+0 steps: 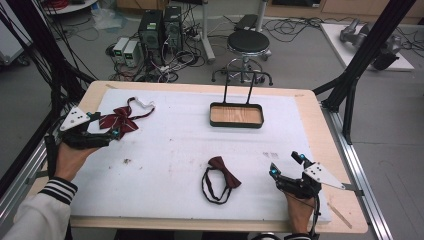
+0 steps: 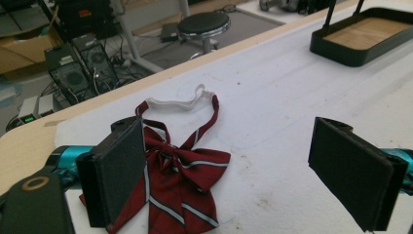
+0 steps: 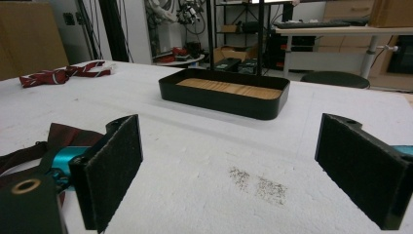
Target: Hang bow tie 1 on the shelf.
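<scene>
A red striped bow tie [image 1: 120, 121] with a white elastic strap [image 1: 145, 104] lies at the far left of the white mat. My left gripper [image 1: 104, 125] is open right beside it. In the left gripper view the bow tie [image 2: 182, 175] lies on the mat partly behind the left pad [image 2: 122, 170], and nothing sits between the jaws. A dark maroon bow tie [image 1: 223, 171] with a black strap loop lies near the front middle. My right gripper [image 1: 286, 165] stands open to its right, apart from it. In the right gripper view that tie [image 3: 68, 134] peeks out behind the left jaw.
A black tray [image 1: 236, 124] with a wooden floor and a tall wire handle stands at the back middle of the mat [image 1: 175, 145]; it also appears ahead of the right gripper [image 3: 224, 105]. A stool [image 1: 248, 42] and computers stand beyond the table.
</scene>
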